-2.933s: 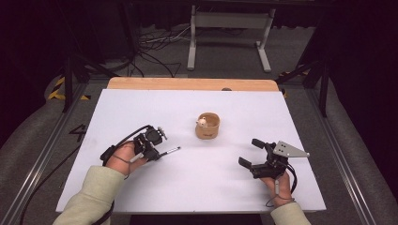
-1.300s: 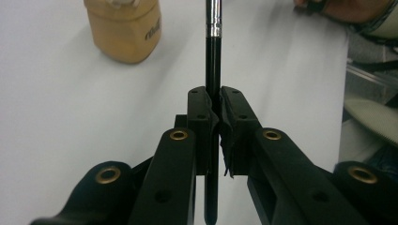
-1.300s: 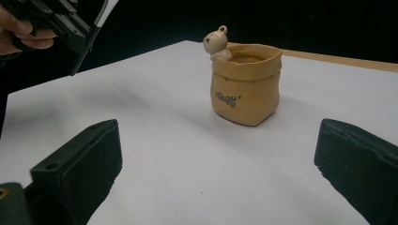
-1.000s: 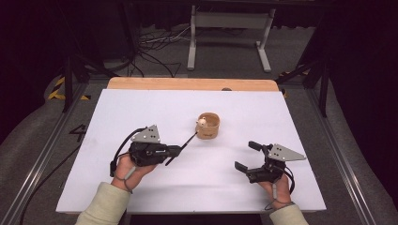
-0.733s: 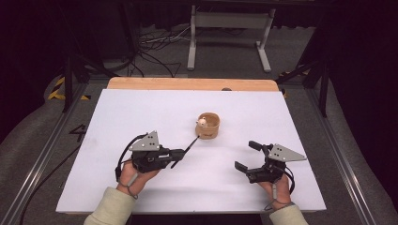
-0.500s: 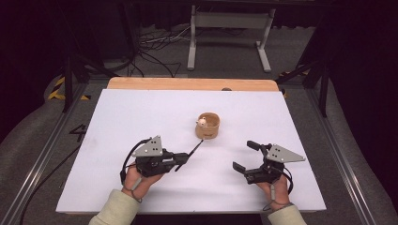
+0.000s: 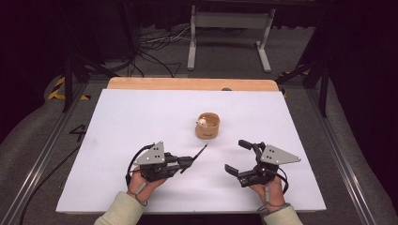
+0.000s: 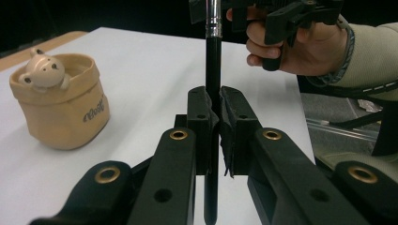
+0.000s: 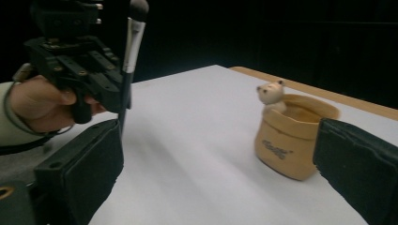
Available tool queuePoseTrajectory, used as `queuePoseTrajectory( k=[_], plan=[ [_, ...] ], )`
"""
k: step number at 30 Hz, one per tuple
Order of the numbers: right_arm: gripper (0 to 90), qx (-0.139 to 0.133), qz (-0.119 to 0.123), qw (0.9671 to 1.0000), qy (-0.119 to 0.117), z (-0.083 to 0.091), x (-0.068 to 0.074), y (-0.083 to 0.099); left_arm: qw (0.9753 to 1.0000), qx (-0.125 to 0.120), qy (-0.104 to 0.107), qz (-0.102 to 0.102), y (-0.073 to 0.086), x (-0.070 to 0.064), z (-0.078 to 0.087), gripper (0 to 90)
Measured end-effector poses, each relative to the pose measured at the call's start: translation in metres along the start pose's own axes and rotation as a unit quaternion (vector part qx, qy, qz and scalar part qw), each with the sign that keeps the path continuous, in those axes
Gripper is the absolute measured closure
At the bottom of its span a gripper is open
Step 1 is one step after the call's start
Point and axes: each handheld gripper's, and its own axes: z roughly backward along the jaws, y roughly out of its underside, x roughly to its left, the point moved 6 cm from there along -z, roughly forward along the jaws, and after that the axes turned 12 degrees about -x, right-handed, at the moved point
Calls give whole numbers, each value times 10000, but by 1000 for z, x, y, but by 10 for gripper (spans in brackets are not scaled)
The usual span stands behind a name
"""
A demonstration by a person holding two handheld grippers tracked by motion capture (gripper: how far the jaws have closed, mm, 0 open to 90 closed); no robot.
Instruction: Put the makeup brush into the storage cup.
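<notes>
The left gripper [image 7: 185, 162] has its two black jaws pressed tight on the black handle of a makeup brush [image 7: 199, 153], which they pinch low on the shaft; in the left gripper view the brush [image 8: 212, 70] runs straight up between the pads to a silver ferrule. From the high view the brush slants up and away toward the cup, its tip short of it and clear of the white table [image 7: 141, 117]. The right gripper [image 7: 240, 157] rests near the front edge, well apart from the left one, its jaws spread wide and holding nothing; in its own view the two pads [image 9: 80, 173] frame the scene with open space between.

Just beyond both grippers stands a small tan cup [image 7: 207, 126] shaped like a sack, with a little bear figure [image 7: 202, 123] peeping over its rim.

The step in hand looks like carrying the brush to the cup. The next move would call for lifting the brush nearer upright, bringing it over the cup's mouth beside the bear, and lowering it in before the jaws part.
</notes>
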Motion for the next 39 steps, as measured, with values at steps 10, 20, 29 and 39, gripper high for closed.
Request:
queuePoseTrajectory(
  k=[10,20,29,39],
  plan=[
    [127,-12,-176,9993,-331,-21,15,-5,9997,-184,58,-134,5,-1,1,835],
    [318,90,-278,9955,-903,-39,30,-3,9991,-122,227,-337,9,-10,-5,835],
    [483,99,-446,9920,-1173,-50,39,0,9989,-128,302,-343,10,-14,-7,835],
    [693,122,-582,9894,-1326,-51,43,-1,9988,-9,315,-388,14,-15,-10,835]
  ],
)
